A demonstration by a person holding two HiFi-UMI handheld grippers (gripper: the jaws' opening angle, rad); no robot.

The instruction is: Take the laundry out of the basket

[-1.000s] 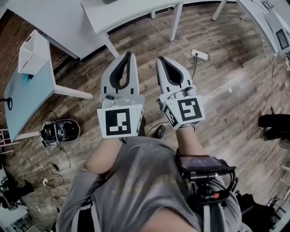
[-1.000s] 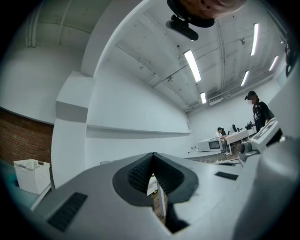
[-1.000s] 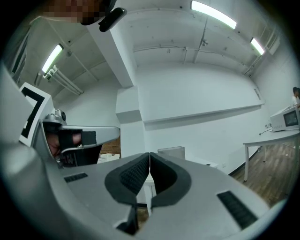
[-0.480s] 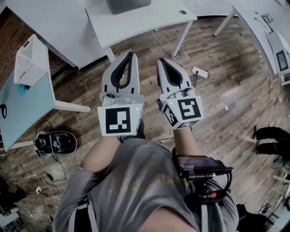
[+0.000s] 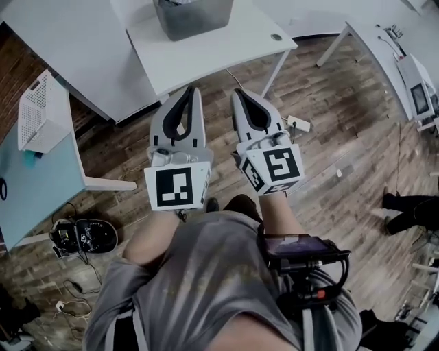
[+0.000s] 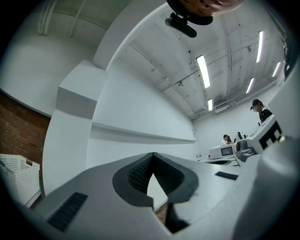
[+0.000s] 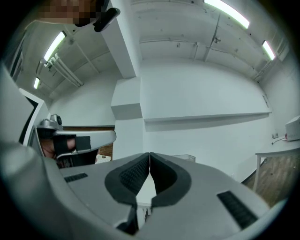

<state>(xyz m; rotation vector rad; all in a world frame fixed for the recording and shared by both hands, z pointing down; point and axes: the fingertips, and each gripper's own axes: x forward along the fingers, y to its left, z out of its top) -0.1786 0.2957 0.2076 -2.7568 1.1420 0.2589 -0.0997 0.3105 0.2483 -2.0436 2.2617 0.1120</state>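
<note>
Far left: white perforated crate (image 5: 42,110) sits on the pale blue table (image 5: 31,171), well apart from both tools; it also shows at the low left edge of the left gripper view (image 6: 18,174). It could be the basket, but I judge not, since neither tool points at it. Left gripper (image 5: 188,90) is clenched, pads meeting at the tip with nothing between them, confirmed in its own view (image 6: 152,157). It's held out in front of the torso, roughly level, beside its twin: a carry pose, not a reach. Ahead of both tips, at the top edge of the head view, a grey bin (image 5: 193,17) stands on the white table (image 5: 226,48). My read is that's the basket. Its contents are cut off by the frame, so I can't confirm laundry from here. The bin is beyond the tips and apart from them, with bare tabletop and some floor (image 5: 329,137) between; slightly nearer the left tool's line than the right's. Right gripper (image 5: 238,93) is also closed on nothing, pads flush in its own view (image 7: 149,155), where a pale box shows just past the jaws, likely the same bin. A power strip (image 5: 299,123) lies on the floor to the right, clear of everything. Judgement: approach phase. Both jaws need opening before either can enter the bin.
</note>
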